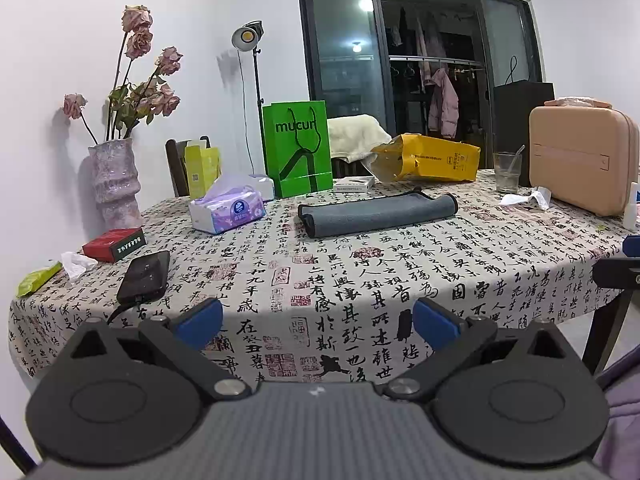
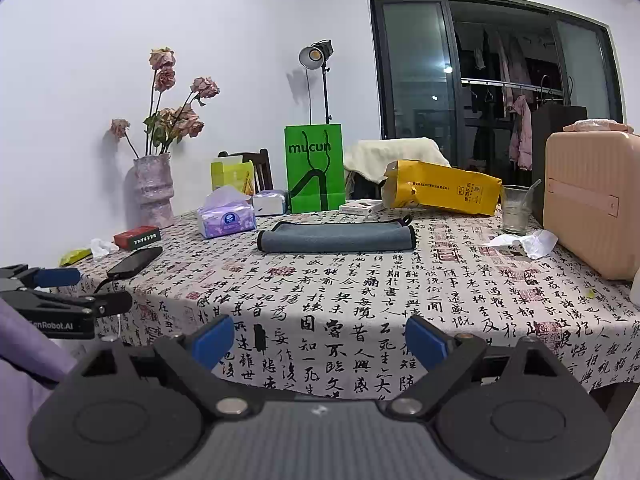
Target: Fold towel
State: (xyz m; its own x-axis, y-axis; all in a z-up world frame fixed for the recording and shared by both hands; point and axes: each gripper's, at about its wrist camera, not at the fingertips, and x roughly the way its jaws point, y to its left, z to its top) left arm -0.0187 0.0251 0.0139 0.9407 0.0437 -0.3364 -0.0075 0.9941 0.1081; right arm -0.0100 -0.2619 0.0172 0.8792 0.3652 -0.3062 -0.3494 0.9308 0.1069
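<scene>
Table (image 1: 360, 280) under a cloth printed with black calligraphy and red seals. Left to right:

- Far left edge: green wrapper (image 1: 38, 279), crumpled tissue (image 1: 76, 264), red box (image 1: 114, 244). Black phone (image 1: 145, 276) just in front of them, cable running off the near edge.
- Pink textured vase (image 1: 114, 184) with dried roses (image 1: 140, 76), against the wall.
- Yellow-green carton (image 1: 202, 168) behind a purple tissue pack (image 1: 227, 210); a 2nd small white pack beside it.
- Green "mucun" paper bag (image 1: 298, 148), upright, lamp stand (image 1: 248, 38) behind it.
- Towel (image 1: 378, 214): grey, dark trim, already folded into a long flat band, lying mid-table toward the far side, in front of the green bag and the white flat box (image 1: 354, 184). Nothing touches it. In the right wrist view the towel (image 2: 336, 236) sits centre, loop tab at its far right corner.
- Yellow bag (image 1: 428, 158) lying on its side; chair with cream cloth behind.
- Glass (image 1: 507, 172) with a straw, crumpled tissue in front.
- Pink hard case (image 1: 582, 160), upright at the right edge.

Left claw (image 1: 318, 320): blue pads spread wide, holding nothing, over the near table edge, well apart from the towel. Right claw (image 2: 320, 340): likewise spread, empty, near edge. The left claw shows from the side at far left in the right wrist view.
</scene>
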